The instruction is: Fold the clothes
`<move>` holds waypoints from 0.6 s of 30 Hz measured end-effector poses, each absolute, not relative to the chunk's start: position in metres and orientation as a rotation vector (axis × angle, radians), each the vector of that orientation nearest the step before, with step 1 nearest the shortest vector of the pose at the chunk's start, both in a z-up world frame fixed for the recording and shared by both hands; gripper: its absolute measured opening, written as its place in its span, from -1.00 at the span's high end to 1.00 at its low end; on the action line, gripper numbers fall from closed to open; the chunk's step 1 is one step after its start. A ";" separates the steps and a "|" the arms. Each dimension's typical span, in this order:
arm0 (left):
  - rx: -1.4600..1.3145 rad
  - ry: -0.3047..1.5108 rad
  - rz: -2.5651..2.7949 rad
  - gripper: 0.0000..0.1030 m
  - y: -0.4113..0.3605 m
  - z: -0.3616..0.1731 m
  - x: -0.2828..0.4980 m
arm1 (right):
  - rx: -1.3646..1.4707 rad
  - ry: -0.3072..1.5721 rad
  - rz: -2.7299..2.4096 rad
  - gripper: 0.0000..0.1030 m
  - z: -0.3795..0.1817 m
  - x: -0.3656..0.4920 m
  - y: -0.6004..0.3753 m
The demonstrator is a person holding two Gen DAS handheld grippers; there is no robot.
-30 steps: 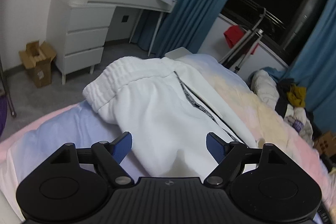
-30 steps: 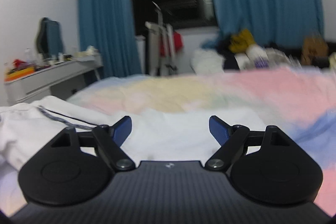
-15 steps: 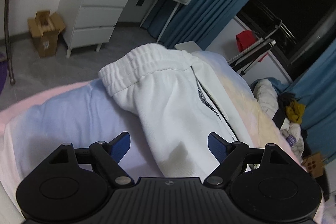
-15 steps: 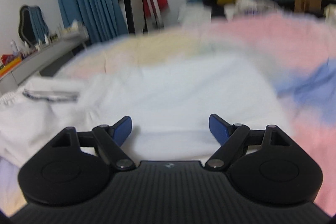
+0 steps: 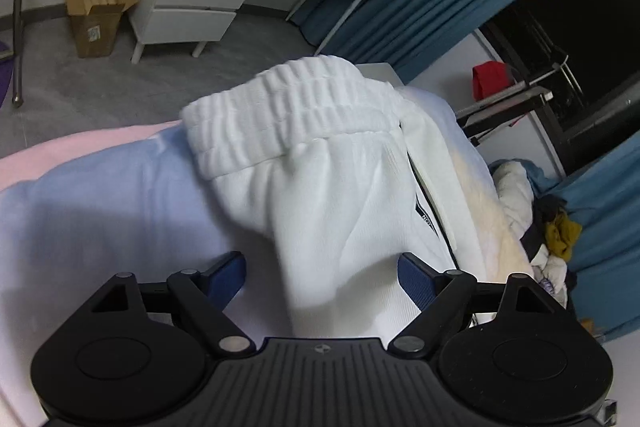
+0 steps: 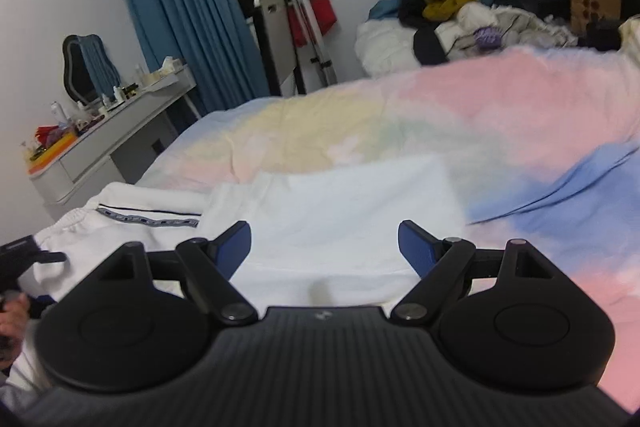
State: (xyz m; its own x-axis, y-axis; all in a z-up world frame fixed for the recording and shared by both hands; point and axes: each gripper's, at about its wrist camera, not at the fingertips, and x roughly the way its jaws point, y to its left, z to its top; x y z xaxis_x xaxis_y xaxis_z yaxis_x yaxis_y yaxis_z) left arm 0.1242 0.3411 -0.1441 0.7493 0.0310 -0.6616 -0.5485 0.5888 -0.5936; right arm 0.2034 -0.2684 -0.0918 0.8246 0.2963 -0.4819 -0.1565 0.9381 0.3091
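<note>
Left gripper (image 5: 322, 277) stands spread with nothing pinched; its jaws have just been opening a little wider, and the near edge of the white trousers (image 5: 340, 195) lies between and just ahead of its fingers without being pressed. Right gripper (image 6: 324, 243) is spread too, empty, hovering above the folded leg part of the trousers (image 6: 340, 211), which lies flat on the bed (image 6: 520, 115) straight ahead of it.

The step in hand looks like taking hold of the waistband (image 5: 292, 107) end, ahead of the left gripper, to bring it over. To do it well, I would bite both layers at the edge, not only the top one, and grip near a corner so the cloth lifts evenly. The other gripper would best pin or match the opposite corner, keeping the fold line straight.

Count: one pair of trousers, two grippers, one bed. A heap of other clothes (image 6: 460, 19) lies far beyond; how many, I cannot tell.
</note>
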 end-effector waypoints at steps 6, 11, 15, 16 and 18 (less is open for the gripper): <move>-0.873 0.590 0.417 -0.65 0.342 -0.144 0.156 | 0.384 0.553 0.158 -0.63 -0.112 0.197 -0.304; -0.803 0.553 0.462 0.02 0.333 -0.134 0.185 | 0.392 0.612 0.169 -0.60 -0.132 0.221 -0.297; -0.538 0.477 0.412 0.58 0.290 -0.097 0.192 | 0.426 0.595 0.128 -0.60 -0.134 0.224 -0.309; -0.466 0.448 0.397 0.60 0.275 -0.084 0.194 | 0.463 0.584 0.121 -0.60 -0.133 0.222 -0.317; -0.347 0.380 0.349 0.62 0.236 -0.057 0.196 | 0.544 0.554 0.111 -0.60 -0.130 0.214 -0.333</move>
